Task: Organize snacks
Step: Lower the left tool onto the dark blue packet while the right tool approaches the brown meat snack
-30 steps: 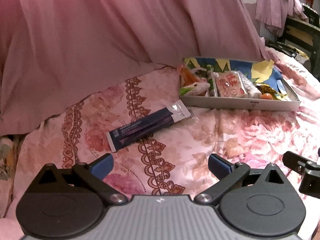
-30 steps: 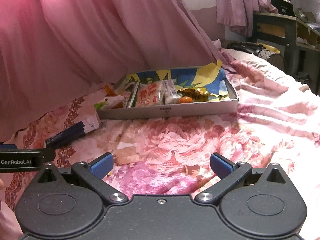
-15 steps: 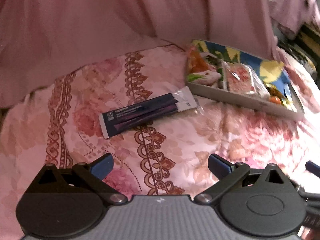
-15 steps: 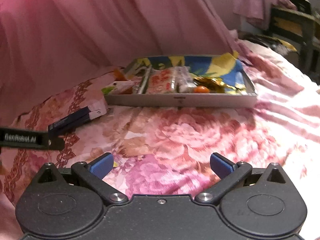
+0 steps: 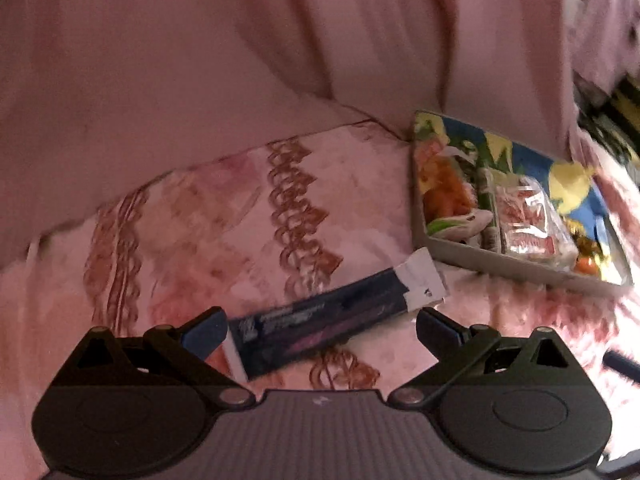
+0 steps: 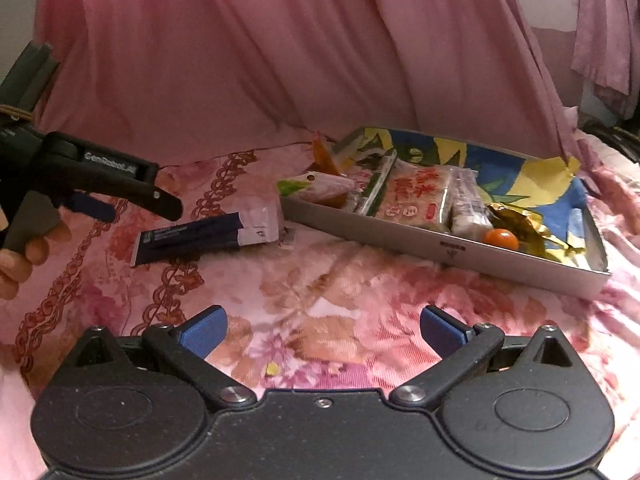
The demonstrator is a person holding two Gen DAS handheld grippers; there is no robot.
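Note:
A long dark-blue snack packet [image 5: 328,322] with a white end lies flat on the floral bedspread. It sits between the open fingers of my left gripper [image 5: 320,330], not clamped. In the right wrist view the same packet [image 6: 204,236] lies left of the tray, with the left gripper [image 6: 116,196] just left of and above it, held by a hand. A grey tray [image 6: 452,248] with a blue and yellow lining holds several snacks, among them a red-printed packet [image 6: 416,194] and a small orange ball [image 6: 500,239]. My right gripper [image 6: 320,330] is open over bare bedspread.
A pink curtain [image 6: 304,52] hangs behind the bed, close behind the tray [image 5: 508,270]. The bedspread [image 6: 320,292] is soft and wrinkled. Dark furniture [image 5: 612,116] shows at the far right edge, blurred.
My left gripper has moved forward and down until the dark-blue packet lies between its fingers. The right gripper has turned left, so the tray now sits further right in its view.

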